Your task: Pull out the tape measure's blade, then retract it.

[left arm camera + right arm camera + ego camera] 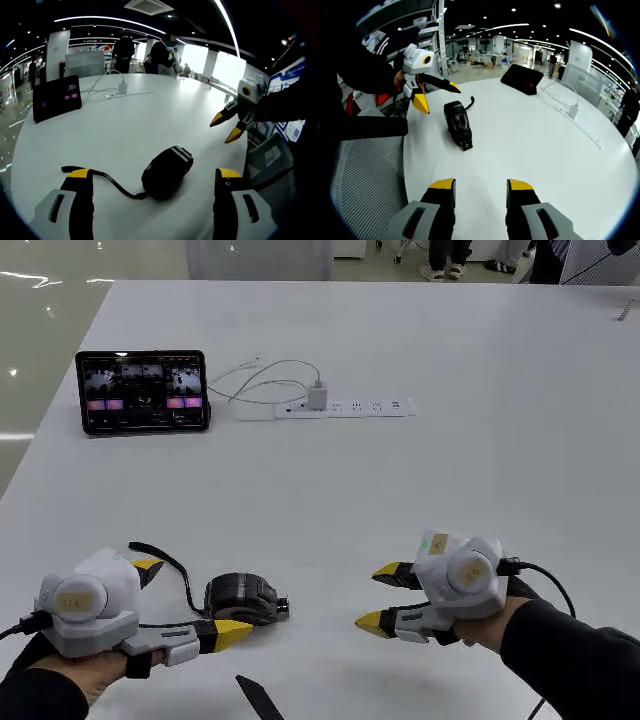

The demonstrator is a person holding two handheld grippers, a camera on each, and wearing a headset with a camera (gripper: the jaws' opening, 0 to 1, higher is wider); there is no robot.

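Tape measure (243, 598): black, lower left of head view, on white table (400, 490), between the wide-spread jaws of the left gripper (197, 598), touching neither. Lower right: right gripper (371, 595), jaws parted, empty.

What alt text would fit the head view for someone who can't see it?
A black round tape measure lies on a white table, blade in, just ahead of the open left gripper; the open right gripper is held apart to its right. Farther back sit a dark tablet and a white power strip.
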